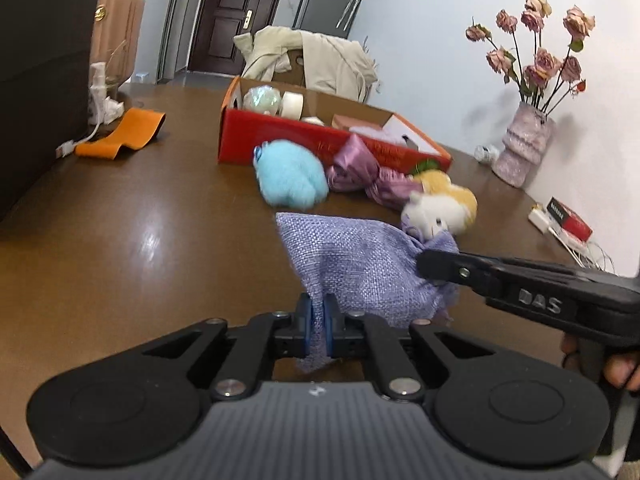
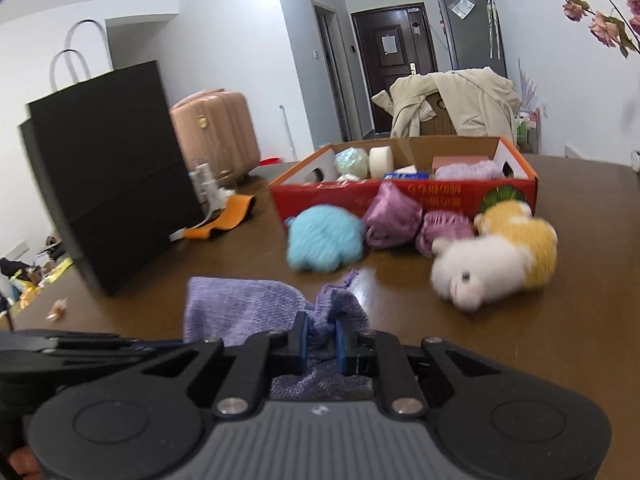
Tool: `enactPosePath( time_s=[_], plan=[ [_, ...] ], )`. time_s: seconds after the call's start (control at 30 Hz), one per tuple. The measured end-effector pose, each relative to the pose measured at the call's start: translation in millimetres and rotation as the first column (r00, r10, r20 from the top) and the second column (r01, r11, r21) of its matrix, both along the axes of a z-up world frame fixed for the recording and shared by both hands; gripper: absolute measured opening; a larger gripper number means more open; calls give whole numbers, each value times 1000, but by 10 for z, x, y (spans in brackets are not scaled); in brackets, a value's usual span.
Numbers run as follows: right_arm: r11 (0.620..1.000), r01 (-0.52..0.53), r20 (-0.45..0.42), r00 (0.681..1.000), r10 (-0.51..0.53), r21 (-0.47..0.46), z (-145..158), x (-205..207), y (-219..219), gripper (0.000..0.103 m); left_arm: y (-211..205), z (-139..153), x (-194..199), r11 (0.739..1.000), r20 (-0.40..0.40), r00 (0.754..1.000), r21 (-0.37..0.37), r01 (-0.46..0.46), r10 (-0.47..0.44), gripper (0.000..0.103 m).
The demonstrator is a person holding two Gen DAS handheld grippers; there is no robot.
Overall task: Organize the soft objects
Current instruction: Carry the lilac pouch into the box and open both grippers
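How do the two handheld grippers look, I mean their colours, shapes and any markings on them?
Both are matte black. The left gripper has two angular linkage arms with silver pivot bolts, blue pads inside the fingertips, two round black discs and a grey ribbed body. The right gripper has the same build. Seen from the side, its long black finger bears raised letters "DAS".

Lavender woven drawstring pouch (image 1: 352, 268) is slack and crumpled, low over the table. Behind it, in a row touching along the red box (image 2: 400, 196) front: fluffy blue plush (image 2: 324, 240), two purple satin pouches (image 2: 394, 220), then a white-and-yellow plush animal (image 2: 492, 264) on its side.
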State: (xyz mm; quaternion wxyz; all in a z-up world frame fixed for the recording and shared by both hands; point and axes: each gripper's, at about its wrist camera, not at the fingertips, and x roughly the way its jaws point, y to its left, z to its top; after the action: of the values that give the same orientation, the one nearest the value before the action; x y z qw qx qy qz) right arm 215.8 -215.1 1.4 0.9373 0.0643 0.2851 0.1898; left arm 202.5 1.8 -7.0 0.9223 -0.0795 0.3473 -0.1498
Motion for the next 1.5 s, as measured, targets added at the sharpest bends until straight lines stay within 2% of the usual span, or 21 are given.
enactPosePath(
  time_s=[0.2,0.37,0.53,0.73,0.9,1.03,1.13,1.27,1.37,1.5],
  plan=[
    [999,-9,-21,1000,10,49,-50,-423,11,10,67,41,-263,1000,7,1000,21,-18,18,7],
    [998,-2,61,998,-1,58,80,-607,12,10,37,227,-387,999,67,998,37,-5,3,7],
    [994,11,145,989,-26,106,251,-658,-110,10,-81,464,-449,998,129,991,58,13,-21,7],
    [991,-1,202,979,-26,132,515,-519,-313,10,-271,706,-283,999,191,981,45,4,-12,7],
    [992,-10,177,984,-12,125,688,-109,-352,10,-270,797,72,1000,203,979,-3,-9,9,7],
    [992,-20,161,987,0,122,862,355,-274,10,-139,866,549,998,214,977,-54,-9,21,7],
    [993,-14,141,990,-4,121,954,831,-169,10,28,859,1115,993,154,988,-119,-3,22,7],
    [994,32,99,994,-42,108,969,1506,18,10,180,791,1856,990,102,995,-144,5,10,7],
    [994,51,34,998,-54,98,925,2069,164,10,303,672,2383,987,10,1000,-159,-26,28,7],
    [996,72,-79,995,-67,59,738,2702,330,10,374,449,2896,993,-62,997,-109,-49,42,7]
  ],
)
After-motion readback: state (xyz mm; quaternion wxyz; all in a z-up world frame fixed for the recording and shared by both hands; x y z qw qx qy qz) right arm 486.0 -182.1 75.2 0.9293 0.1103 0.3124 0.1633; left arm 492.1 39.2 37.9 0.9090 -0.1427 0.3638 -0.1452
